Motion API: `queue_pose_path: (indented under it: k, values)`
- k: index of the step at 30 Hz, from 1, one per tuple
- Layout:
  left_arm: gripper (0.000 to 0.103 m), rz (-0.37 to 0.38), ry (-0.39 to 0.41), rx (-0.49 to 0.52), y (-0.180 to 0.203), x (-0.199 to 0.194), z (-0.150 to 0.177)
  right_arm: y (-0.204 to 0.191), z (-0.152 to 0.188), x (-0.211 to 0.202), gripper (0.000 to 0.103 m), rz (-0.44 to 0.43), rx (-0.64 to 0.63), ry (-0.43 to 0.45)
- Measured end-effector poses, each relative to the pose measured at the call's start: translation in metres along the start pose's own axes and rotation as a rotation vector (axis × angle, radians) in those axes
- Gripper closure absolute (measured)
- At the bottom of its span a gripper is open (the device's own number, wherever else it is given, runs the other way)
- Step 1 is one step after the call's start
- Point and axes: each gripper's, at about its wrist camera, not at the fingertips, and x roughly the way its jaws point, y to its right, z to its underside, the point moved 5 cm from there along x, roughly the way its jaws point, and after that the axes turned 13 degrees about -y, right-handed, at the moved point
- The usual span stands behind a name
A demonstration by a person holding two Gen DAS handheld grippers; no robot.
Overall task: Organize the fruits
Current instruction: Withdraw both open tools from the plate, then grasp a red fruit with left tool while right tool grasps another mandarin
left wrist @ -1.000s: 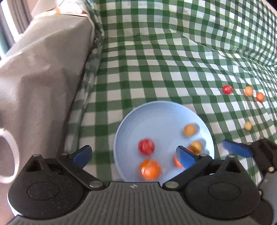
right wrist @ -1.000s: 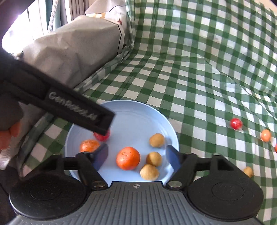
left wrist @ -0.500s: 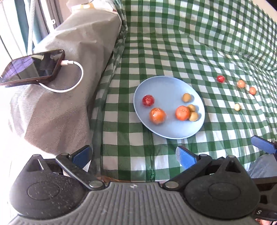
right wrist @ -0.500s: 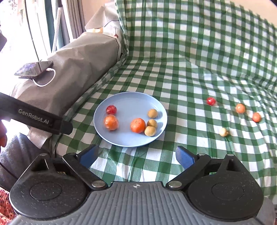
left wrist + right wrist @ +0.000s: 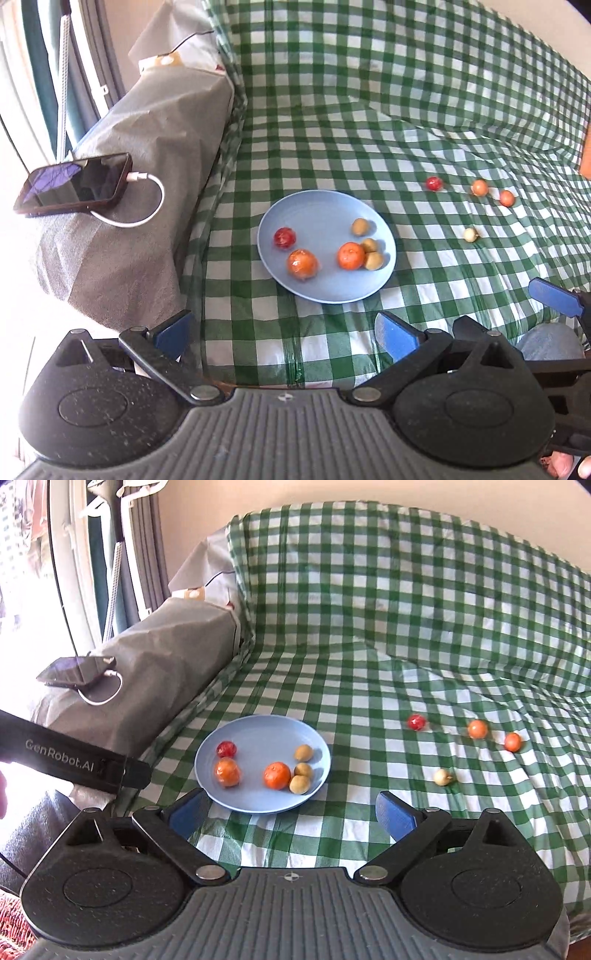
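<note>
I see a blue plate (image 5: 258, 734) on the green checked cloth (image 5: 369, 635); it holds two oranges (image 5: 277, 774), one red fruit (image 5: 226, 748) and three small tan fruits (image 5: 303, 752); the tan ones sit at the right side of the plate, two of them just beside an orange. Four more small fruits (image 5: 477, 728) lie on the cloth, well apart from the plate, off to the right. My right gripper (image 5: 291, 814) is wide open with nothing in it; my left gripper (image 5: 284, 332) is wide open too, and empty. A phone (image 5: 74, 182) with a white cable (image 5: 147, 199) lies on the grey cover (image 5: 155, 122) at the left.
</note>
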Motion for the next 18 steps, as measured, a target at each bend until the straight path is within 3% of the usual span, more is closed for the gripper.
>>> queue_pose_path:
  k: [18]
  values:
    - [0.0, 0.011, -0.008, 0.027, 0.012, 0.004, -0.014, 0.015, 0.0, 0.002, 0.006, 0.004, 0.063, 0.005]
